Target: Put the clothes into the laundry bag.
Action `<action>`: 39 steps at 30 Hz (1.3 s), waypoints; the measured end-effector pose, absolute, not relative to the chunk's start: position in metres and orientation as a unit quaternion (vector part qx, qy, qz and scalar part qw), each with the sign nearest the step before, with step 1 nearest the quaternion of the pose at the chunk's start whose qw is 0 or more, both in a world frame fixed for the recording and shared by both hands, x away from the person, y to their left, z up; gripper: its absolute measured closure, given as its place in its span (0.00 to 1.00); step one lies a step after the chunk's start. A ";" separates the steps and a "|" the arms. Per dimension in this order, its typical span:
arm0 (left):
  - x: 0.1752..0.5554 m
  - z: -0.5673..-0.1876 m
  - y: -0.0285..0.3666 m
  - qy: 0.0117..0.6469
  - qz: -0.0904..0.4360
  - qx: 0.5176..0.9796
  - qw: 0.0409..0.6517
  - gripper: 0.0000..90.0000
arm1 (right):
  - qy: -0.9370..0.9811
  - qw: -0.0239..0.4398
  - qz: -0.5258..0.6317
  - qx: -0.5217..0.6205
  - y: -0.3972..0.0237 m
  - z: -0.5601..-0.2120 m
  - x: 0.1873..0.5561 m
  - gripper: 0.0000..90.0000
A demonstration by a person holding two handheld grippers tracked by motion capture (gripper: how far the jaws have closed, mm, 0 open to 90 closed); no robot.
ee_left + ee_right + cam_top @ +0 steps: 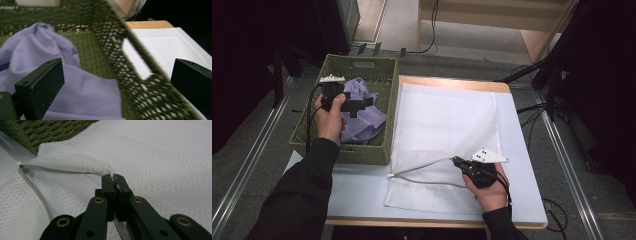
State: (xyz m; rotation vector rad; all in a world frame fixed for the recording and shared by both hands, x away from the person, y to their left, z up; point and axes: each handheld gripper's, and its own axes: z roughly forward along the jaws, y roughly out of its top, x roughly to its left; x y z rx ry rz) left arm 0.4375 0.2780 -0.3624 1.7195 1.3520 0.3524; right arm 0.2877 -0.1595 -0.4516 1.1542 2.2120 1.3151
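High view: we count two hand-held grippers, one basket, one cloth, one mesh bag. Left hand-held gripper [357,104] sits over the green woven basket [362,153], jaws spread, nothing between them, above the crumpled lilac cloth [362,120] inside. The white mesh bag [442,135] lies flat on the pale tabletop [357,187], just right of the basket. Right hand-held gripper [455,161] is clamped on the bag's raised mouth edge near the front.

Left gripper view: two black block jaws wide apart, empty. Cloth [82,92] is smooth and folded, and lies against the open-weave basket wall [112,50]. Bag [165,47] beyond.

Right gripper view: jaws pinched tight on the bag's [155,157] zip edge [75,168], which arches up. Fine net texture.
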 end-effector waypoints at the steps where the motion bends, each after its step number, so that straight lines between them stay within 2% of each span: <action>1: 0.442 -0.365 0.282 0.554 0.138 0.688 0.448 0.00 | 0.774 0.160 0.461 0.404 -0.159 -0.452 0.288 0.99; 4: 0.455 -0.376 0.290 0.573 0.139 0.686 0.426 0.00 | 0.774 0.159 0.462 0.403 -0.160 -0.452 0.288 0.99; 9: 0.475 -0.393 0.299 0.606 0.102 0.664 0.425 0.00 | 0.774 0.159 0.463 0.401 -0.160 -0.451 0.289 0.99; 18: 0.496 -0.411 0.297 0.646 0.151 0.656 0.359 0.00 | 0.774 0.158 0.465 0.400 -0.161 -0.450 0.289 0.99; 20: 0.499 -0.418 0.296 0.654 0.161 0.660 0.333 0.05 | 0.774 0.158 0.464 0.400 -0.161 -0.451 0.289 0.99; 23: 0.501 -0.429 0.294 0.663 0.142 0.672 0.298 0.15 | 0.776 0.158 0.462 0.399 -0.161 -0.451 0.290 0.99; 25: 0.502 -0.437 0.292 0.674 0.129 0.674 0.273 0.15 | 0.776 0.157 0.462 0.399 -0.161 -0.452 0.290 0.99; 28: 0.504 -0.437 0.286 0.669 0.139 0.686 0.251 0.15 | 0.777 0.157 0.461 0.399 -0.161 -0.452 0.290 0.99; 32: 0.502 -0.436 0.285 0.668 0.128 0.691 0.244 0.17 | 0.777 0.157 0.460 0.400 -0.160 -0.452 0.289 0.99; 34: 0.501 -0.435 0.283 0.654 0.138 0.706 0.232 0.27 | 0.778 0.158 0.459 0.398 -0.160 -0.453 0.289 0.99; 36: 0.499 -0.433 0.281 0.644 0.126 0.715 0.241 0.49 | 0.779 0.156 0.459 0.398 -0.160 -0.453 0.290 0.99; 39: 0.496 -0.431 0.277 0.624 0.101 0.733 0.251 0.73 | 0.779 0.155 0.459 0.398 -0.159 -0.454 0.289 0.99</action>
